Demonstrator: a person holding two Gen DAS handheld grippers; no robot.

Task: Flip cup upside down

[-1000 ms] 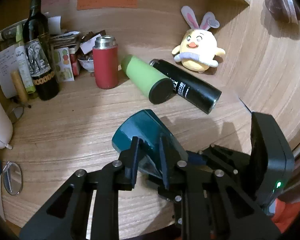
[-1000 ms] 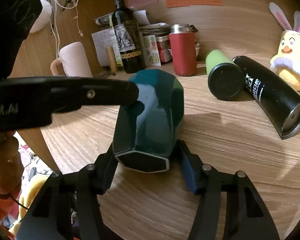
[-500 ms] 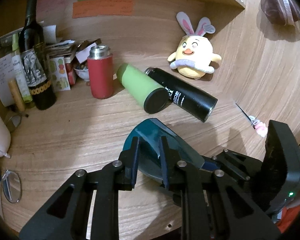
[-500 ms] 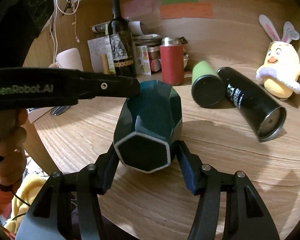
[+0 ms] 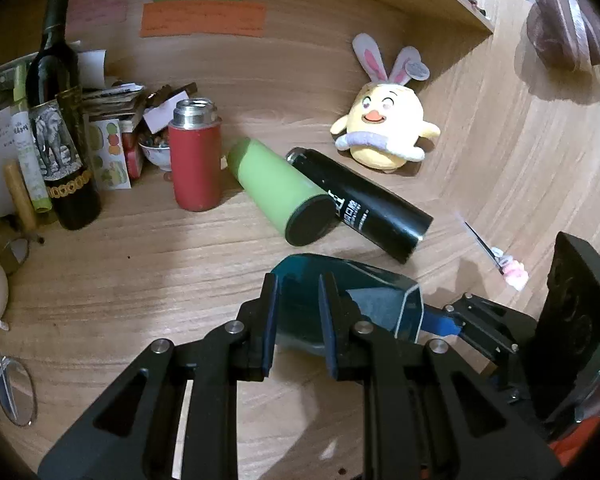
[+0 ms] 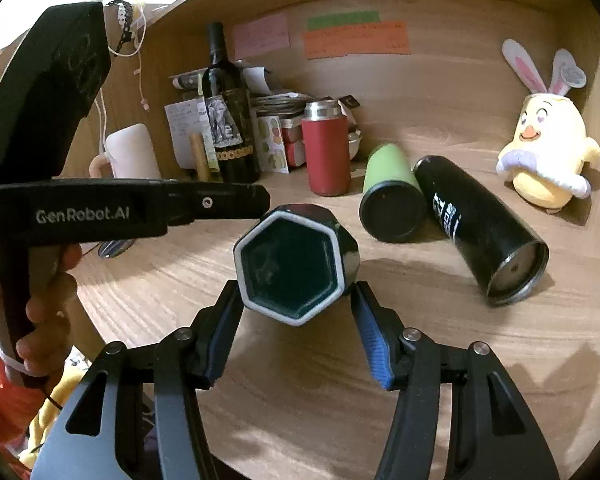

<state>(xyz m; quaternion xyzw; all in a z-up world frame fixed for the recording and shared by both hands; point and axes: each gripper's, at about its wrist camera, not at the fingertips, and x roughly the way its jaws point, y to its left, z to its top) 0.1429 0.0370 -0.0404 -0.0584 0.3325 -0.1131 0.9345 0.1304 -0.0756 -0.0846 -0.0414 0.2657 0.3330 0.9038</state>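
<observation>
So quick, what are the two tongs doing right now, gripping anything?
Left tongs: closed on the wall of the teal cup, holding it tipped sideways.
Right tongs: open, fingers either side of the cup's base, not gripping.

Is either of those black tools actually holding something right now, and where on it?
Yes. The left tool pinches the wall of the dark teal cup at its rim end, the cup tipped sideways. The right tool stands open around the cup's hexagonal end.

Teal hexagonal cup (image 6: 296, 264), tipped sideways above wooden tabletop.
</observation>
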